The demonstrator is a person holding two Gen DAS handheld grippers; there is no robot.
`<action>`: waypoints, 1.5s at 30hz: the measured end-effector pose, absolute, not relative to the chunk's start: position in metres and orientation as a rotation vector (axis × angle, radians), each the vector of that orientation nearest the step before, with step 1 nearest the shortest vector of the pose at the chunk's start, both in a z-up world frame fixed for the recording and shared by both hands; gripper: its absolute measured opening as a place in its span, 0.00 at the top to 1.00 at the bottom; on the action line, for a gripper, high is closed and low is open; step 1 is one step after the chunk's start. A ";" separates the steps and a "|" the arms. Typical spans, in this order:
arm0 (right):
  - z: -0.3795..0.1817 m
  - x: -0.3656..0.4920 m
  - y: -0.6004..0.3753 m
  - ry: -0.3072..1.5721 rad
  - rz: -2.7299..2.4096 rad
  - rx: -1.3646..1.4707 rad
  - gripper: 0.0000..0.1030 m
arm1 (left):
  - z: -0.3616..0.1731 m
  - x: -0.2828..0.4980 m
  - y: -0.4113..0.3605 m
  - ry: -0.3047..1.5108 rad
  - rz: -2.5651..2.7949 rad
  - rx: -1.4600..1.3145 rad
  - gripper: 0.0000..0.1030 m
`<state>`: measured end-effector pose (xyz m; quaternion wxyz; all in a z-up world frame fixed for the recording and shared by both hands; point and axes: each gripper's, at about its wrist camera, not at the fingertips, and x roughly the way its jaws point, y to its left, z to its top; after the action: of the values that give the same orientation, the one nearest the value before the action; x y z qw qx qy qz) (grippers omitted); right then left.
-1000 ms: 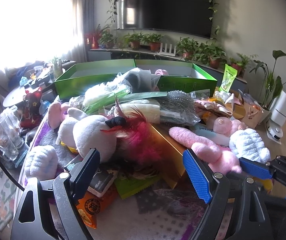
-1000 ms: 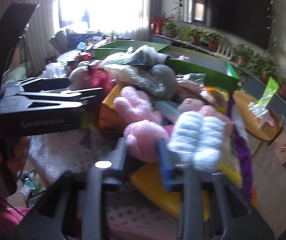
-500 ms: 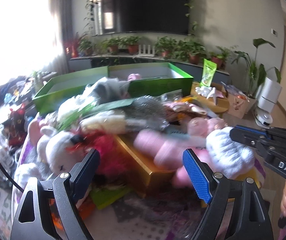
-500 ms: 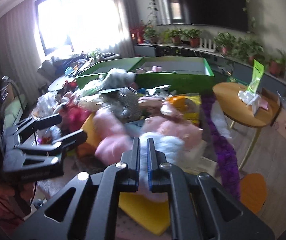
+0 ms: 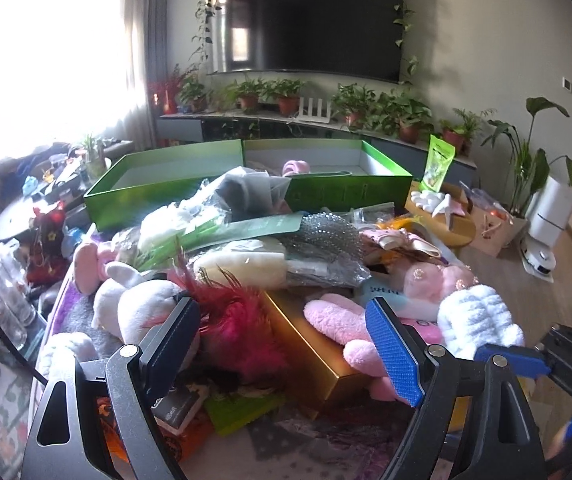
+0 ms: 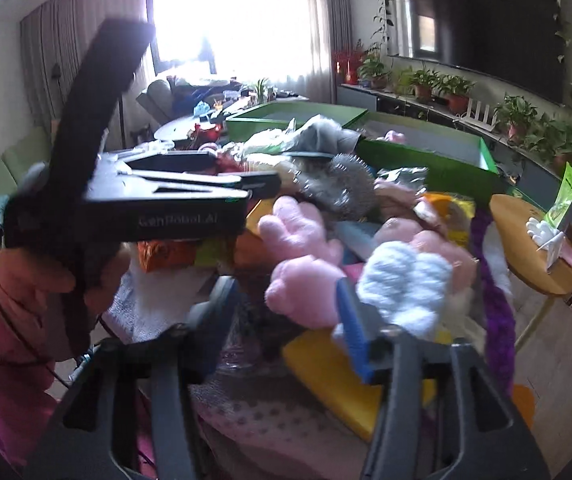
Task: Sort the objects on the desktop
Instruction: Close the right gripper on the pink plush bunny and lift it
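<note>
Desktop objects sit heaped across the near and middle of the table (image 5: 222, 452), and by my reading the sorting has barely started: the two green boxes (image 5: 174, 188) at the far end look almost bare, with only a small pink thing (image 5: 295, 167) showing in the right-hand one. Nearly everything is left to move, judging by the pile: the pink plush paw (image 5: 341, 324), the white fluffy paw (image 5: 477, 320), the gold box (image 5: 305, 344) between them and the magenta feather toy (image 5: 238, 332), the white plush rabbit (image 5: 134, 312) at the left, and bags and wrappers behind. My left gripper (image 5: 286, 344) hangs released over the gold box, jaws wide, gripping nothing. My right gripper (image 6: 286, 320) is opening its jaws; the pink plush paw lies in the gap between them and the white fluffy paw just right of the blue pad, but I see neither pad pressing on anything. Much is hard to read from here. The right wrist view is smeared, so I cannot tell whether a pad brushes the plush. The boxes' floors are largely hidden behind their near walls and the heap, so more may already be inside. What lies under the pile, and the table's near edge behind my grippers, I cannot make out; the window glare washes out the far left.
</note>
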<state>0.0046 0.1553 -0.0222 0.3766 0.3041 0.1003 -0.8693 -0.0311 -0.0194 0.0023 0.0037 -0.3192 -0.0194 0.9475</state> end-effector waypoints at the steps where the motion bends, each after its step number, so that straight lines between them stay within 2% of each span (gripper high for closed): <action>1: -0.025 0.003 0.153 0.269 -2.239 0.778 0.36 | 0.003 -0.030 -0.019 -0.066 2.964 -0.995 0.17; 5: -0.035 0.000 0.140 0.371 -2.268 0.775 0.40 | 0.003 -0.029 -0.021 -0.074 2.965 -0.986 0.17; 7: -0.040 -0.004 0.136 0.417 -2.298 0.786 0.68 | 0.002 -0.028 -0.020 -0.069 2.967 -0.991 0.17; 9: -0.035 -0.012 0.143 0.328 -2.295 0.804 0.75 | 0.000 -0.029 -0.020 -0.071 2.962 -0.998 0.17; 18: -0.006 -0.039 0.199 -0.130 -2.087 0.916 0.76 | 0.005 -0.018 -0.017 -0.096 2.888 -0.907 0.17; 24: -0.001 -0.052 0.226 -0.188 -2.102 0.977 0.75 | 0.001 -0.022 0.013 -0.027 2.742 -0.896 0.17; 28: -0.006 -0.060 0.240 -0.244 -2.101 0.993 0.75 | -0.001 -0.024 0.044 0.081 2.675 -0.873 0.17; 37: -0.030 -0.085 0.247 -0.470 -1.968 1.050 0.73 | -0.014 -0.031 0.076 0.131 2.553 -0.914 0.17; 39: -0.031 -0.086 0.247 -0.482 -1.957 1.051 0.73 | -0.018 -0.035 0.077 0.084 2.513 -0.934 0.26; 41: -0.030 -0.086 0.246 -0.478 -1.962 1.050 0.71 | -0.020 -0.040 0.076 0.011 2.458 -0.952 0.45; 42: -0.030 -0.085 0.246 -0.472 -1.971 1.049 0.71 | -0.020 -0.042 0.076 -0.024 2.433 -0.961 0.50; 45: -0.031 -0.087 0.243 -0.474 -1.982 1.051 0.70 | -0.020 -0.039 0.077 -0.002 2.430 -0.956 0.55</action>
<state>-0.0873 0.2433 -0.0311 0.4118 0.4177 -0.1883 -0.7877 -0.0392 0.0775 -0.0195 0.2618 -0.3534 -0.0009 0.8981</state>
